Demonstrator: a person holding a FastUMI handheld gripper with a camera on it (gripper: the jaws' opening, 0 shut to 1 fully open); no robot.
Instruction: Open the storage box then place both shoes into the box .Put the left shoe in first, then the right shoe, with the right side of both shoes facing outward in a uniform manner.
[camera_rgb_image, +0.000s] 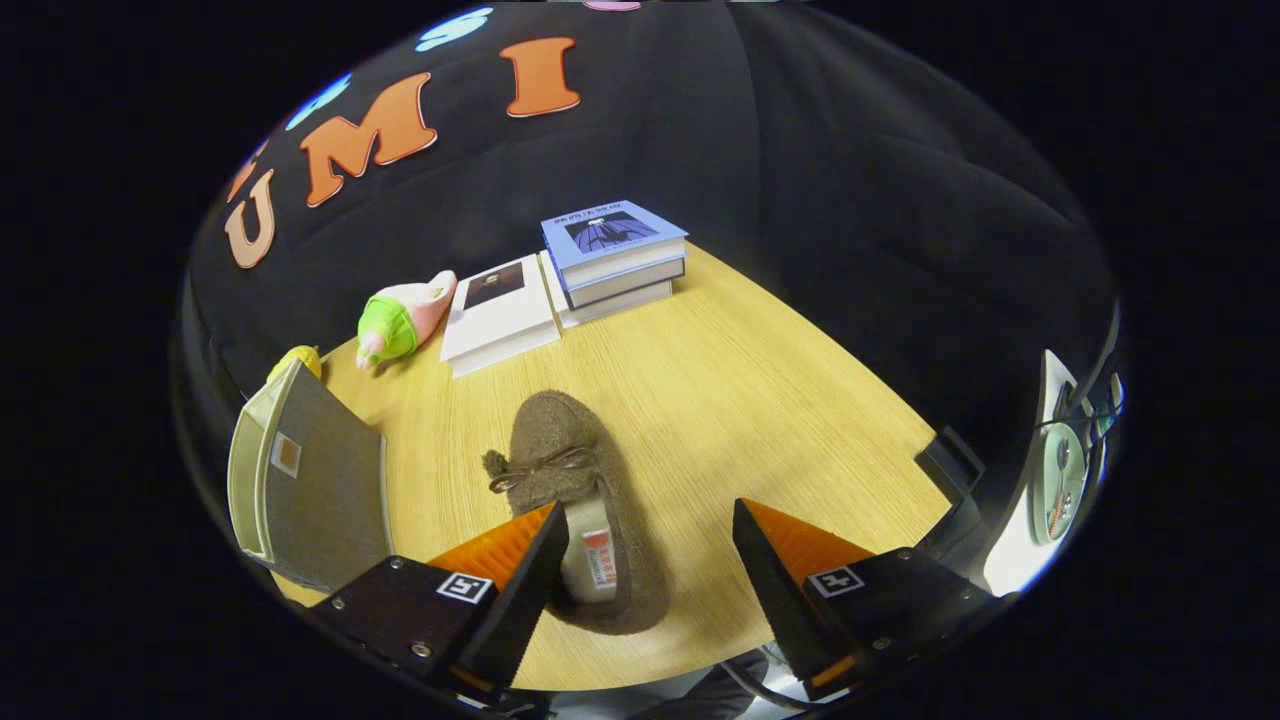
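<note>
Tongs (645, 520) poised over a brown shoe (580, 500)
Spread wide, gripping nothing; shoe lies between them, near the left finger.

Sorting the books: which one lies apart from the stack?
The white-covered book, lying flat alone between the green-and-pink plush toy and the blue-topped stack.

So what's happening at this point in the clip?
A hand-held gripper hangs open over a brown fuzzy shoe on the wooden table; one finger is by the shoe's opening, the other apart. The storage box stands beside the shoe, its lid up.
</note>
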